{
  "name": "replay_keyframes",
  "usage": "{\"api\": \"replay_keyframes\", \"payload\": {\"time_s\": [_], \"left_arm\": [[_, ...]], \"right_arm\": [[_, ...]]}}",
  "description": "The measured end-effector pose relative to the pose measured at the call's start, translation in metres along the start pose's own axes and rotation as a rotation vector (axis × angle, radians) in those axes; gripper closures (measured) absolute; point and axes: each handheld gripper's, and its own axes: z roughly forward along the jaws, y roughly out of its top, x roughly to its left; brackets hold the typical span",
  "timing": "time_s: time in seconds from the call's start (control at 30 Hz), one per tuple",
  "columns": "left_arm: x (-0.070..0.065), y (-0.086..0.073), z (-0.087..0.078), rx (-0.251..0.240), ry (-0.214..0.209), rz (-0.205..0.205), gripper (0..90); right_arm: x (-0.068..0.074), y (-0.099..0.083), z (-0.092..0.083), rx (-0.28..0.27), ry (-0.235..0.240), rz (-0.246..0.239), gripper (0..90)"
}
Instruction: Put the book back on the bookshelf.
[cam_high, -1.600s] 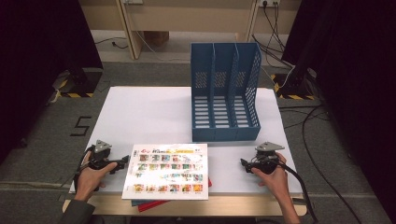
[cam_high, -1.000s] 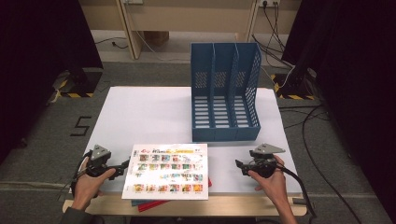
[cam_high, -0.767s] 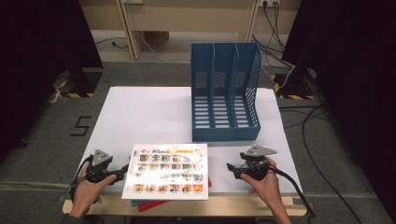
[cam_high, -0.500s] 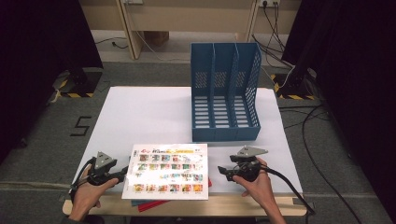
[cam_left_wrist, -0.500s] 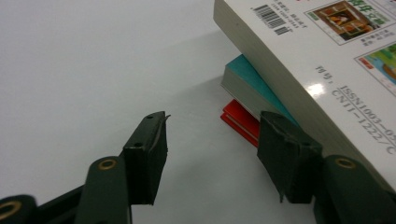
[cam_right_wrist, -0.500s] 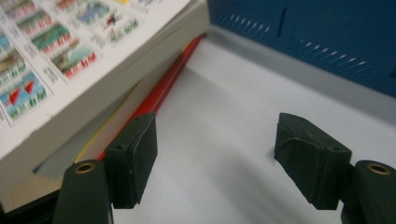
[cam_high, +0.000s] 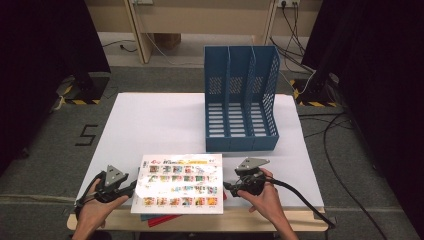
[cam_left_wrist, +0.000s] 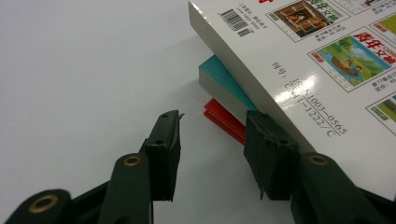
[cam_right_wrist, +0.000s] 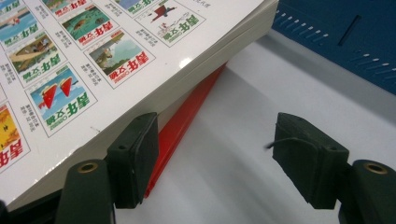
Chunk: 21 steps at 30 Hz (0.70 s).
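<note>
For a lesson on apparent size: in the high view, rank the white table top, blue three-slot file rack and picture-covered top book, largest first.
1. White table top
2. Blue three-slot file rack
3. Picture-covered top book, though the rack's height makes that gap less sure.

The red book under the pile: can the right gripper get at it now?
Probably only its edge. The red book lies under the top book, with a thin strip exposed beside the right gripper.

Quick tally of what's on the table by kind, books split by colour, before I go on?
White picture-cover book: 1
Teal-cover book: 1
Red book: 1
Blue file rack: 1
Hand-held grippers, left and right: 2
Total: 6
</note>
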Motion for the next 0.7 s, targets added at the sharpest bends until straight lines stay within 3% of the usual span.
{"api": "replay_keyframes", "payload": {"time_s": [0.3,0.4,0.5,0.57,0.63,0.67,0.7], "left_arm": [[-0.006,0.002,-0.001,0.013,0.007,0.016,64.3],[-0.013,0.004,-0.002,0.020,0.032,0.059,69.9],[-0.016,0.003,-0.005,0.004,0.019,0.064,69.4],[-0.017,0.002,-0.007,-0.002,0.023,0.077,65.9],[-0.016,0.000,-0.009,-0.016,0.031,0.088,52.9],[-0.014,0.000,-0.010,-0.018,0.036,0.087,52.9],[-0.008,-0.002,-0.010,-0.024,0.036,0.073,41.8]], "right_arm": [[-0.010,0.006,0.004,-0.018,0.023,0.038,42.3],[-0.017,0.009,0.008,-0.024,0.029,0.061,42.3],[-0.021,0.010,0.010,-0.033,0.022,0.067,42.2],[-0.024,0.011,0.010,-0.034,0.014,0.068,41.0],[-0.028,0.011,0.009,-0.036,0.009,0.071,37.3],[-0.028,0.011,0.009,-0.036,0.009,0.071,37.3],[-0.029,0.011,0.007,-0.032,0.005,0.078,37.0]]}}
